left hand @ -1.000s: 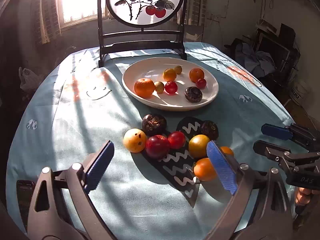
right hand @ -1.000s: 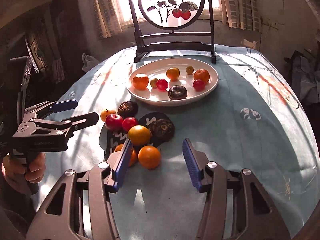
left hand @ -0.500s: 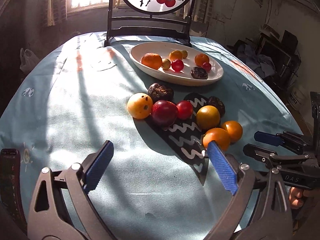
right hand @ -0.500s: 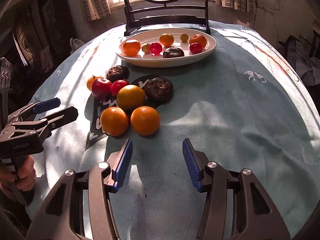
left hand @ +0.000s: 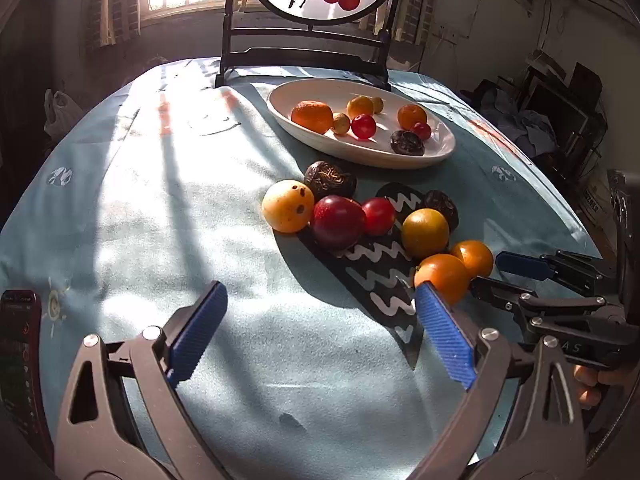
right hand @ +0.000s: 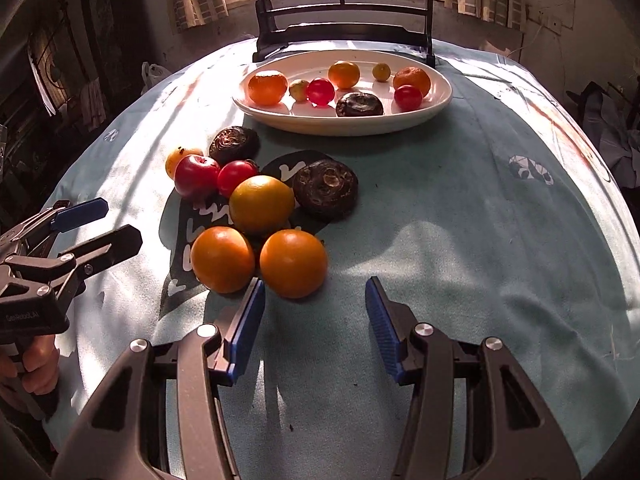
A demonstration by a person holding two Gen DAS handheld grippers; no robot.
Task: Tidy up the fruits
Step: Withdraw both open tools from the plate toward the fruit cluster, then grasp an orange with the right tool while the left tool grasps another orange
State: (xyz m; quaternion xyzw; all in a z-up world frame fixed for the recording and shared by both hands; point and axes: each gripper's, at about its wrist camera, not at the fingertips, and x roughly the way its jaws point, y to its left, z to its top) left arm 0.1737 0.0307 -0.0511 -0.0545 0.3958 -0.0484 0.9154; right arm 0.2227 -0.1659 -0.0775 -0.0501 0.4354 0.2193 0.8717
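Several loose fruits lie in a cluster on the table: two oranges (right hand: 293, 263) (right hand: 222, 259), a yellow-orange fruit (right hand: 262, 204), a red apple (right hand: 196, 174), a small red fruit (right hand: 237, 176), a pale yellow fruit (left hand: 288, 206) and two dark wrinkled fruits (right hand: 325, 189) (right hand: 234, 144). A white oval plate (right hand: 436, 108) behind them holds several fruits. My right gripper (right hand: 314, 316) is open and empty, just short of the nearest orange. My left gripper (left hand: 320, 324) is open and empty, near the front of the cluster; it also shows in the right wrist view (right hand: 100, 220).
A black patterned mat (left hand: 380, 276) lies under the cluster on the light blue tablecloth (left hand: 160, 208). A dark-framed round screen (left hand: 304, 52) stands behind the plate. A phone (left hand: 20, 344) lies at the left edge.
Both grippers have moved forward and lower toward the fruit cluster. The right gripper has closed in on the two oranges. No fruit has moved.
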